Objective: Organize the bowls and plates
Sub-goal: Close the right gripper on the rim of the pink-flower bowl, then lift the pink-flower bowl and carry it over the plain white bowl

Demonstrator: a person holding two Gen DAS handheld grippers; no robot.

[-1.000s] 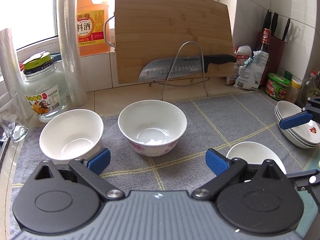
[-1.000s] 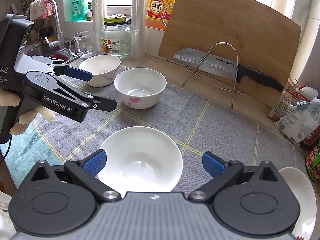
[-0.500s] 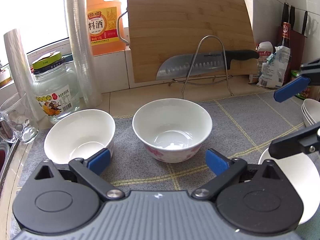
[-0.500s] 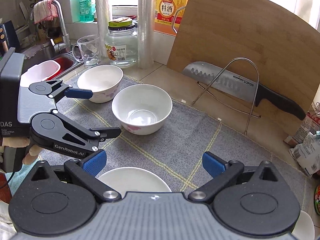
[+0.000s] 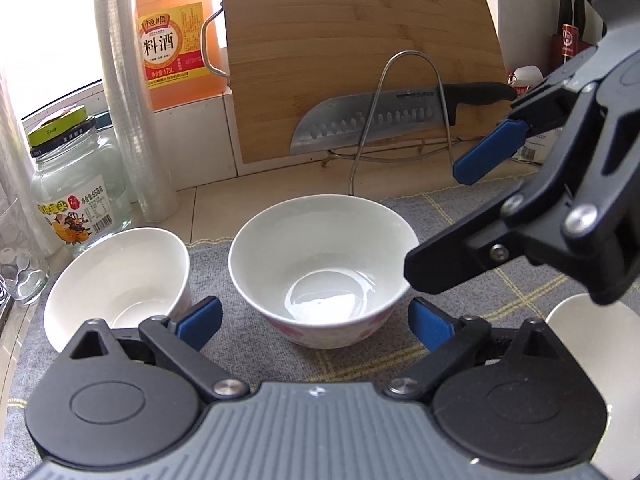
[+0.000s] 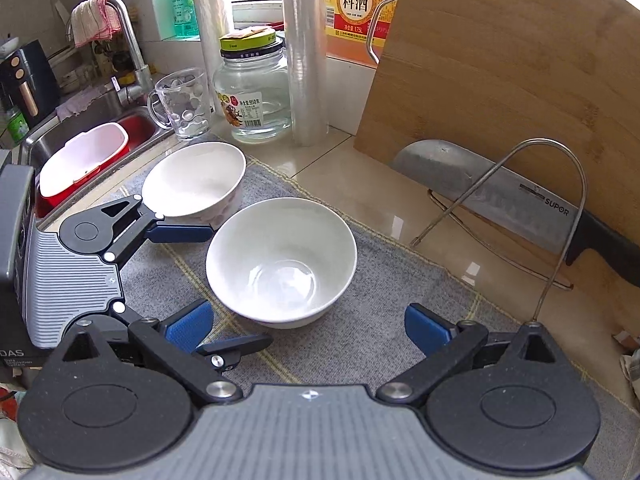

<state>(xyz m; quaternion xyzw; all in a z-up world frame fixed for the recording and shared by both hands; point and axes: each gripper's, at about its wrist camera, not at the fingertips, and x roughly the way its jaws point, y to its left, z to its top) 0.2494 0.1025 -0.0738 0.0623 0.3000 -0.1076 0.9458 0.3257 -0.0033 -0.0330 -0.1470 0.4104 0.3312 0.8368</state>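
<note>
A white bowl with pink flowers [image 5: 320, 272] [image 6: 280, 260] stands on the grey mat [image 5: 460, 320]. A second white bowl [image 5: 116, 280] [image 6: 194, 180] stands close to its left. My left gripper [image 5: 316, 324] [image 6: 240, 286] is low at the flowered bowl's near side. Its jaws are closing, the bowl's lower wall lies between the pads, and a gap shows on both sides. My right gripper [image 6: 308, 326] [image 5: 436, 222] is open just short of the same bowl and holds nothing. A white dish [image 5: 572, 316] shows partly at the right edge.
A wooden cutting board [image 5: 360, 52] leans on the back wall, with a knife [image 5: 380, 120] on a wire rack [image 6: 560, 216] before it. A glass jar [image 6: 252, 92], a glass mug [image 6: 184, 104], film rolls [image 6: 304, 52] and an orange bottle [image 5: 172, 36] stand behind. A sink [image 6: 84, 156] lies at the left.
Both grippers have closed in on the flowered bowl. The right one swung left, away from the white dish it hung over. The left one came forward and lower, its pads slightly narrower.
</note>
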